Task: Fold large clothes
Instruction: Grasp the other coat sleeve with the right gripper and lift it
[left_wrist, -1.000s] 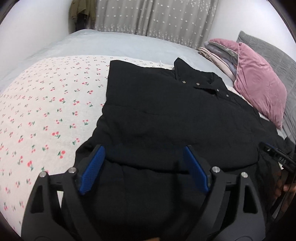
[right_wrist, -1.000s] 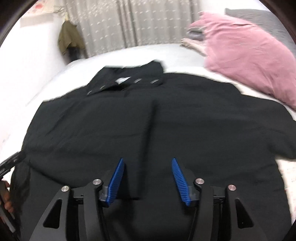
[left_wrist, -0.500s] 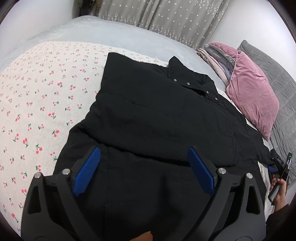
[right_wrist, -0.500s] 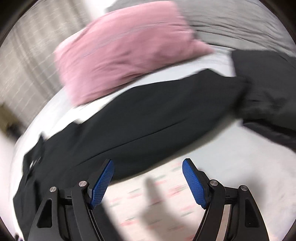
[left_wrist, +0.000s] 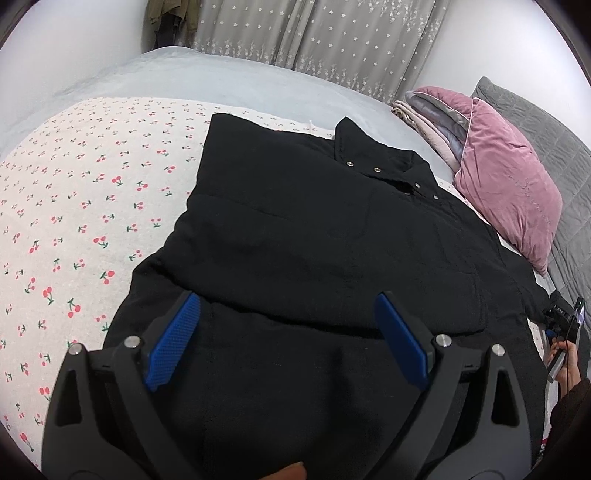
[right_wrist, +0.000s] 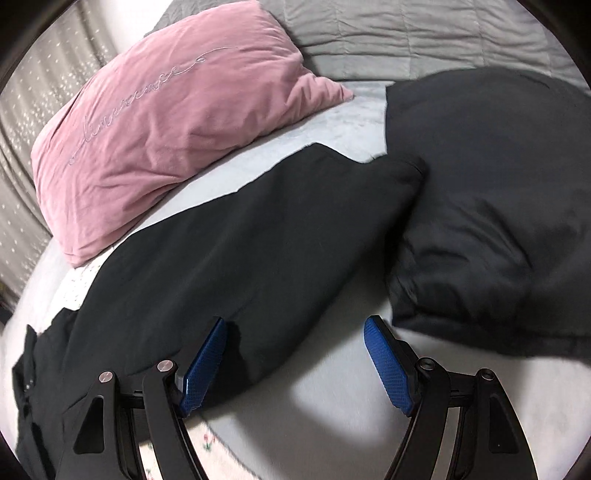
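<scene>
Hovering both grippers, fingers wide and empty: left gripper (left_wrist: 286, 341) over the black jacket (left_wrist: 314, 240) spread across the bed (left_wrist: 221, 74), right gripper (right_wrist: 295, 363) by its sleeve (right_wrist: 258, 236). Risk: I grab one slippery layer beside the dark cushion (right_wrist: 498, 184), and the fold skews.

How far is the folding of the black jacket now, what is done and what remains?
Early stage. Done: the black jacket lies flat on the bed, and its left sleeve looks folded over the body. In hand: nothing; the left gripper and right gripper are both open, the right one near the outstretched right sleeve. Left: fold that sleeve in, then fold the body.
</scene>
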